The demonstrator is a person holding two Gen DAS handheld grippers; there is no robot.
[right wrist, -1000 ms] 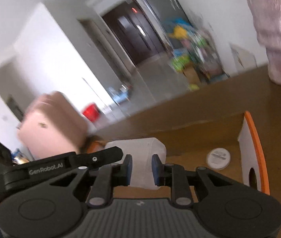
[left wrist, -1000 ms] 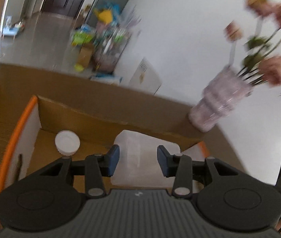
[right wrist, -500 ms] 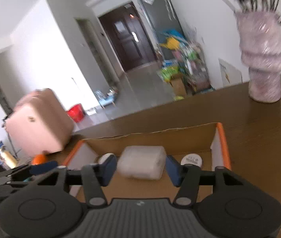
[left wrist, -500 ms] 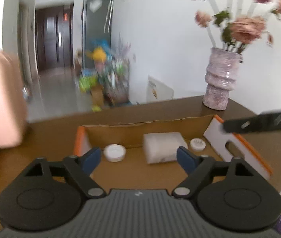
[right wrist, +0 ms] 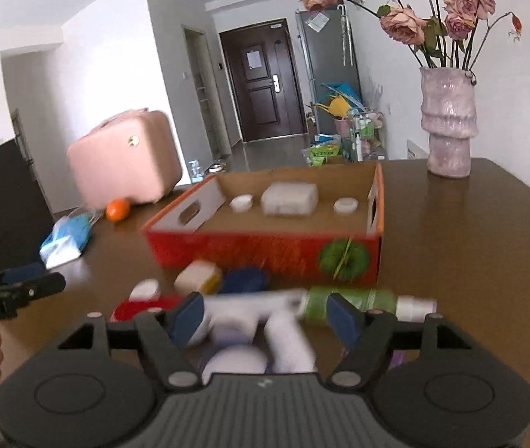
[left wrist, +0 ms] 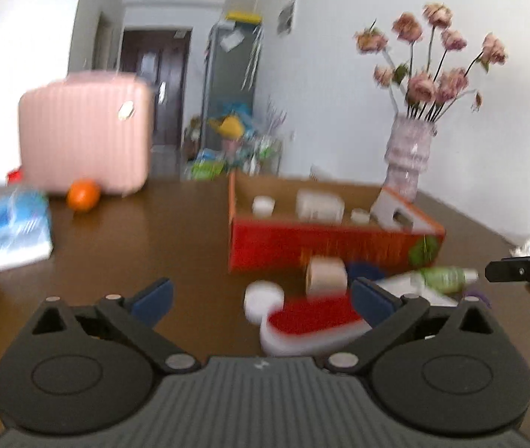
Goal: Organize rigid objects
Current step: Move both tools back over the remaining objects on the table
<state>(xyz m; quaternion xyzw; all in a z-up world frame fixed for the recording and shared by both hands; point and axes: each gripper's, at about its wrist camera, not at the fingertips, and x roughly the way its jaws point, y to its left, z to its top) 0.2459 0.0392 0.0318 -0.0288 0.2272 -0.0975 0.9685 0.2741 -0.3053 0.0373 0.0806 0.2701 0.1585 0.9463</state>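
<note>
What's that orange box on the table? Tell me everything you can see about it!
The orange box is an open cardboard carton standing flat on the brown table. Its outside is orange-red with a green round picture at one corner; the inside is plain brown. Each white end wall has a handle slot. Inside lie a whitish block and two small round white lids. Small things lie close before its front.

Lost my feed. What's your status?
Both grippers, left and right, opening, empty. White case sits inside cardboard box. Loose items crowd the table before it.
</note>
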